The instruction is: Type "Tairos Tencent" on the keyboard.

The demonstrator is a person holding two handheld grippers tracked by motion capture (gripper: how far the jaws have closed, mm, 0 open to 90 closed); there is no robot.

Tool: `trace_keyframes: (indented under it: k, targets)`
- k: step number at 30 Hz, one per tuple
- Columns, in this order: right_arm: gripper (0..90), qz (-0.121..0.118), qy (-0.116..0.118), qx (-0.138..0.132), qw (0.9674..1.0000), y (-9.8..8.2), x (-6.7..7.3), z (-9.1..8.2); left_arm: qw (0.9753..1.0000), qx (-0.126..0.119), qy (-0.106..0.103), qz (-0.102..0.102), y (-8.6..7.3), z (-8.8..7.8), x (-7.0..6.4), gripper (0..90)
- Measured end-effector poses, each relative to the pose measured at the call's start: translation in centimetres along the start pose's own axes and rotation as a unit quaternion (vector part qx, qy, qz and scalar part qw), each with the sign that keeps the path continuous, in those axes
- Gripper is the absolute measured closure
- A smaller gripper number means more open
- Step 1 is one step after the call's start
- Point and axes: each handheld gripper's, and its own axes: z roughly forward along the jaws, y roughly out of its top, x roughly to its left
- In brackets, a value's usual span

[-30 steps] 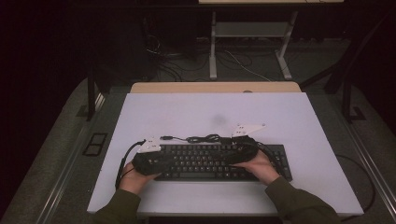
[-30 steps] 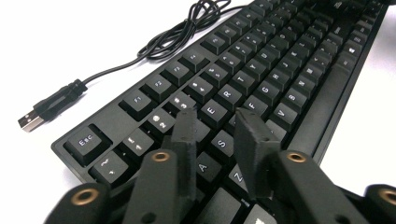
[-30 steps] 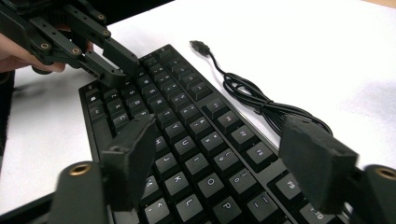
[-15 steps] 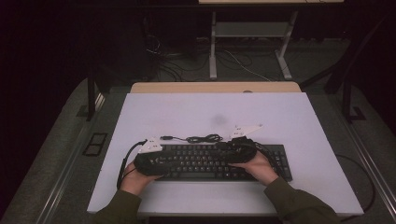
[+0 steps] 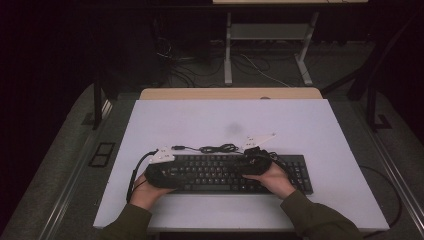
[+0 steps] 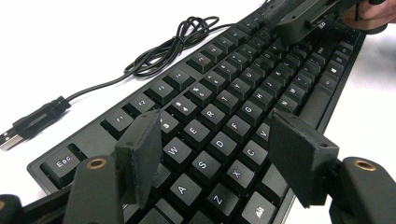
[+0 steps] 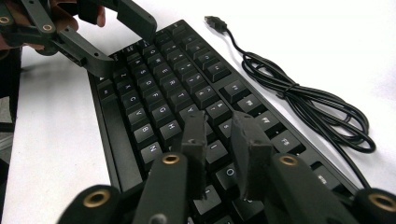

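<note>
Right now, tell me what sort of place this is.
Probably a lab or workshop set up for recording, not a home. A white table holds a black keyboard with its cable unplugged. Behind it stand a metal bench frame and loose floor wires in a dark room.

Looks like a lab or test bay, not a home or office. White tabletop [image 5: 320,130] stands alone on a dark grey carpeted floor [image 5: 65,165], with dim, near-black surroundings. Beyond its far edge: a metal desk frame [image 5: 267,35] with loose cables [image 5: 185,70] piled on the floor under it. Floor socket plate [image 5: 101,153] off the tabletop's left edge. On it, just a black keyboard [image 5: 220,172] with its unplugged USB cable [image 5: 212,148].
</note>
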Motion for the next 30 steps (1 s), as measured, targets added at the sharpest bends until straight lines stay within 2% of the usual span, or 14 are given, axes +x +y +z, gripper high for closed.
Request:
trace_keyframes:
  k: [11,30]
  targets:
    - [89.0,-0.007,0.001,0.012,0.9999,0.5,0.1,0.7,1.0000,-0.001,0.002,-0.001,0.0,0.2,-0.1,29.9]
    - [89.4,-0.008,-0.010,0.051,0.9986,0.4,0.1,1.8,1.0000,-0.001,0.002,0.000,0.0,0.3,-0.1,27.2]
